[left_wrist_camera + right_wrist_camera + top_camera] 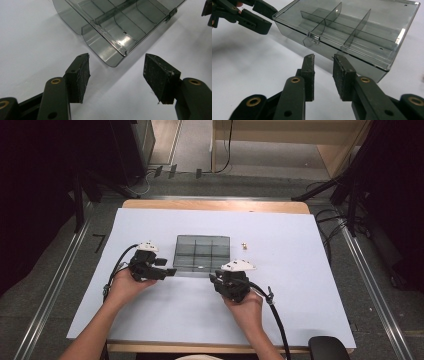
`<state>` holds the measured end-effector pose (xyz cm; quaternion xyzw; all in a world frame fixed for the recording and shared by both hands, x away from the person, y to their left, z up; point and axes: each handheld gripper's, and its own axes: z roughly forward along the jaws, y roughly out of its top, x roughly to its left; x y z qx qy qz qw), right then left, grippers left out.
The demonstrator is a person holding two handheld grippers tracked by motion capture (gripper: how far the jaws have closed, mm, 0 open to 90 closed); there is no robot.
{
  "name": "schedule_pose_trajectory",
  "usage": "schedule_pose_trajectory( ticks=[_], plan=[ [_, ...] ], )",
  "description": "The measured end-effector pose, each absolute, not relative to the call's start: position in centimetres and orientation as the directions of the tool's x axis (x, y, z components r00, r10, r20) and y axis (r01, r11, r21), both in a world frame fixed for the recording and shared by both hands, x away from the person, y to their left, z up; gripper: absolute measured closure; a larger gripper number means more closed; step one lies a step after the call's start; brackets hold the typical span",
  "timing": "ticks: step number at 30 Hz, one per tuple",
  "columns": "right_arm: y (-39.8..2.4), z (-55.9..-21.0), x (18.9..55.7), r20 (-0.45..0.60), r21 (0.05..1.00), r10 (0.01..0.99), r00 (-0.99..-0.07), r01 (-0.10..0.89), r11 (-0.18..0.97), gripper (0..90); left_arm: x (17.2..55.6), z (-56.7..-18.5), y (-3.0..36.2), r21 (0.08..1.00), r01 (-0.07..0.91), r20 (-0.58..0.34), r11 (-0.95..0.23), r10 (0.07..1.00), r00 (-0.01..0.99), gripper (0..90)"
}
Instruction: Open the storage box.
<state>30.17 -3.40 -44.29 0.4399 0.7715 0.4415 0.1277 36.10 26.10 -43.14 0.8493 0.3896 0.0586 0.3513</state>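
While both grippers' jaws gape empty, the smoky box (202, 252) (lid shut) bears no legible writing.

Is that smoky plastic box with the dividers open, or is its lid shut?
Shut. The box has its clear lid lying flat over the dividers, and the front latch sits down over the seam.
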Motion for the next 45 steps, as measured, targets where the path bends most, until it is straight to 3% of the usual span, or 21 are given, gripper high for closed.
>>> schedule_pose_trajectory(
  ticks=[17, 45],
  plan=[
    [-1.0, -46.5, 30.7, 0.185, 0.807, 0.793, -0.581, 0.55, 0.215, 89.6, 36.4, -43.6, 25.6, 0.648, 0.612, -0.164, -0.453, 0.702, 0.693, 39.6],
    [0.5, -47.4, 32.0, 0.188, 0.811, 0.804, -0.565, 0.551, 0.197, 90.0, 36.4, -43.8, 25.2, 0.65, 0.605, -0.149, -0.46, 0.703, 0.696, 40.9]
  ],
)
